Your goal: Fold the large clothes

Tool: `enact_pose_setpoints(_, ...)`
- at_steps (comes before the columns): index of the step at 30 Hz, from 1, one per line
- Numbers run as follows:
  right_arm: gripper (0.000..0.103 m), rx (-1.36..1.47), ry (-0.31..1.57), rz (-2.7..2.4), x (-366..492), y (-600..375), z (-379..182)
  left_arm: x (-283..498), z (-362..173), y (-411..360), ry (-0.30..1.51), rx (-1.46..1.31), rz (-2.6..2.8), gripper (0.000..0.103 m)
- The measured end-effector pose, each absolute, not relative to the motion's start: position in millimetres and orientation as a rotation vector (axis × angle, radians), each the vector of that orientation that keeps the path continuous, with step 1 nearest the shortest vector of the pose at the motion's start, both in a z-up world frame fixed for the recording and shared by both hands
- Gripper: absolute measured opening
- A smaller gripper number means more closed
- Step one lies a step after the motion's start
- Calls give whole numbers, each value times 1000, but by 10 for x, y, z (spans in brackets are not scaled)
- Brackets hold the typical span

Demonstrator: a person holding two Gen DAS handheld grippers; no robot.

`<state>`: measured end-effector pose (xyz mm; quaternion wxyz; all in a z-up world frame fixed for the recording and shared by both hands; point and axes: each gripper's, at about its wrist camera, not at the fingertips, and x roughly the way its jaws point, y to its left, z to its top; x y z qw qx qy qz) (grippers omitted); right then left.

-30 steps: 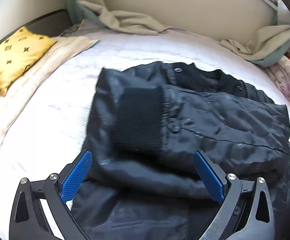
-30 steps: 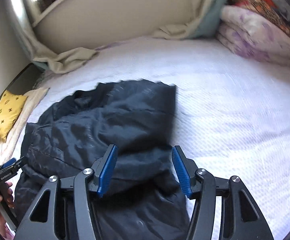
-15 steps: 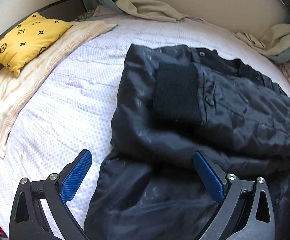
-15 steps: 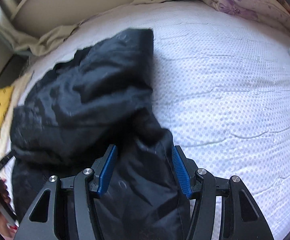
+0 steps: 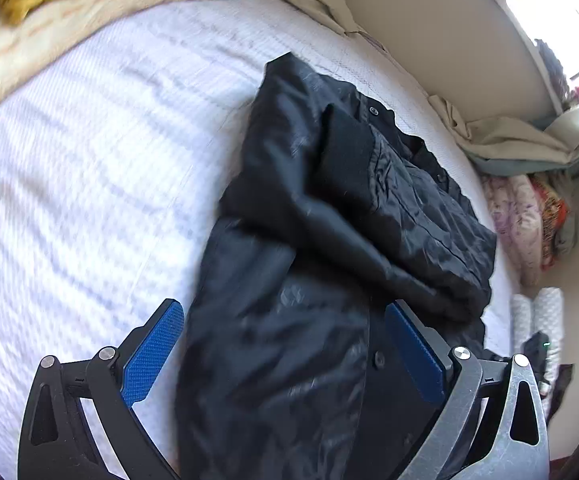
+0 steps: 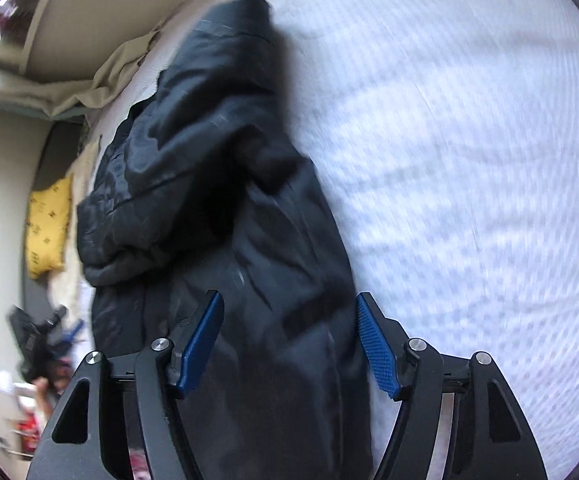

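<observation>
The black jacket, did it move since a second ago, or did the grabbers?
The grabbers moved. Both swung toward the near, lower end of the jacket, and the left gripper and right gripper now each straddle that end with jaws apart. Neither has taken hold yet. The jacket stayed folded on the white bed, its knitted cuff still on top.
</observation>
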<state>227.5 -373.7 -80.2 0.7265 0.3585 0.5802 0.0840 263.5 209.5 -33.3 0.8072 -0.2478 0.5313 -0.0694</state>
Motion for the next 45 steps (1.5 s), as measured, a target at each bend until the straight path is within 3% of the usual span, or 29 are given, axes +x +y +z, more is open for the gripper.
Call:
enact_pose_setpoints(9, 65, 823, 1348, 283, 1888, -3689, -856, 2227, -652, 2182, 1315, -594, -171, 92)
enact_pose_setpoints(12, 63, 807, 1375, 296, 1755, -3646, -839, 2066, -761, 2186, 1383, -629, -212, 83)
enact_pose_setpoints(19, 60, 866, 1388, 371, 1228, -3663, -920, 1651, -896, 2169, 1409, -698, -298, 78)
enact_pose_setpoints(21, 60, 891, 1386, 399, 1117, -3622, -963, 1584, -910, 2154, 1407, -703, -303, 74)
enact_pose_setpoints(24, 59, 879, 1379, 429, 1051, -3539, -957, 1512, -933, 2117, 1414, -697, -326, 59)
enact_pose_setpoints(25, 58, 855, 1379, 442, 1046, -3493, -946, 1505, -945, 2111, 1419, -695, -329, 49)
enact_pose_setpoints(28, 32, 826, 1391, 460, 1049, -3425, -951, 1509, -998, 2155, 1433, -740, -344, 30)
enact_pose_setpoints(30, 19, 826, 1401, 475, 1045, -3364, -969, 1501, -1012, 2229, 1425, -797, -354, 25)
enact_pose_setpoints(32, 15, 808, 1392, 506, 1036, -3303, -932, 1478, -981, 2272, 1406, -810, -355, 23)
enact_pose_setpoints(37, 15, 795, 1389, 523, 990, -3231, -925, 1486, -976, 2242, 1402, -799, -351, 24)
enact_pose_setpoints(40, 33, 803, 1398, 483, 1011, -3261, -962, 1504, -1029, 2141, 1446, -770, -360, 36)
enact_pose_setpoints(42, 40, 818, 1401, 488, 1029, -3268, -976, 1488, -1046, 2102, 1457, -757, -375, 36)
enact_pose_setpoints(44, 40, 760, 1390, 510, 1040, -3181, -938, 1471, -1028, 2044, 1463, -723, -402, 27)
enact_pose_setpoints(45, 33, 733, 1387, 523, 1041, -3129, -926, 1458, -1024, 2045, 1461, -715, -407, 24)
